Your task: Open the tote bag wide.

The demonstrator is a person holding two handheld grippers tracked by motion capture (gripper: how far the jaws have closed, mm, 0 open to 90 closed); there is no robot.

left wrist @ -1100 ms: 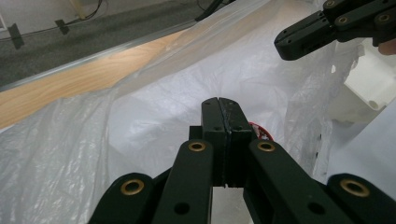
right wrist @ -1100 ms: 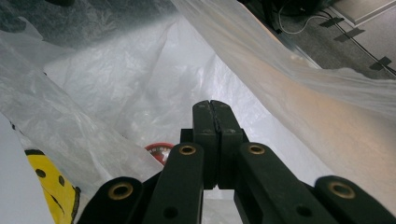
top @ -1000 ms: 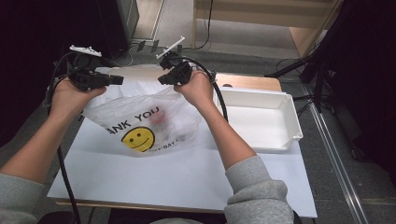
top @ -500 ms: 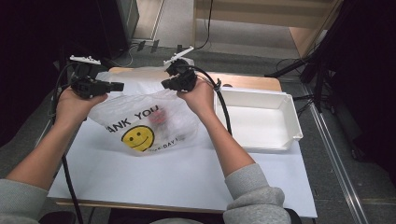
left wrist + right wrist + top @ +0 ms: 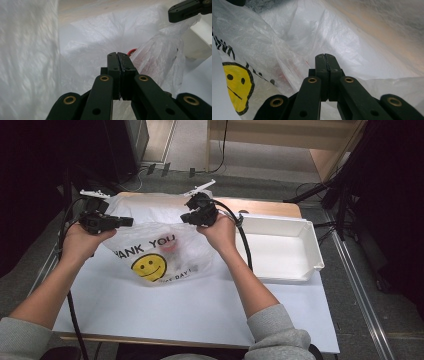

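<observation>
1. Plastic bag (image 5: 160, 252), thin and white, sits left of centre in the high view on the worktop (image 5: 200, 315), something red inside.
2. Left tool (image 5: 125, 221) and right tool (image 5: 184, 218) are each clenched on the bag's top edge, holding its mouth apart.
3. Next move, I judge: set it down, then release.
4. Print reads "THANK YOU" above a yellow smiley.
5. White tray (image 5: 280, 252) lies at right.

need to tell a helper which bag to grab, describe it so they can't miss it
On the white sheet covering the table, left of the white tray, stands a thin plastic bag. It alone bears a yellow smiley face and black THANK YOU lettering.
</observation>
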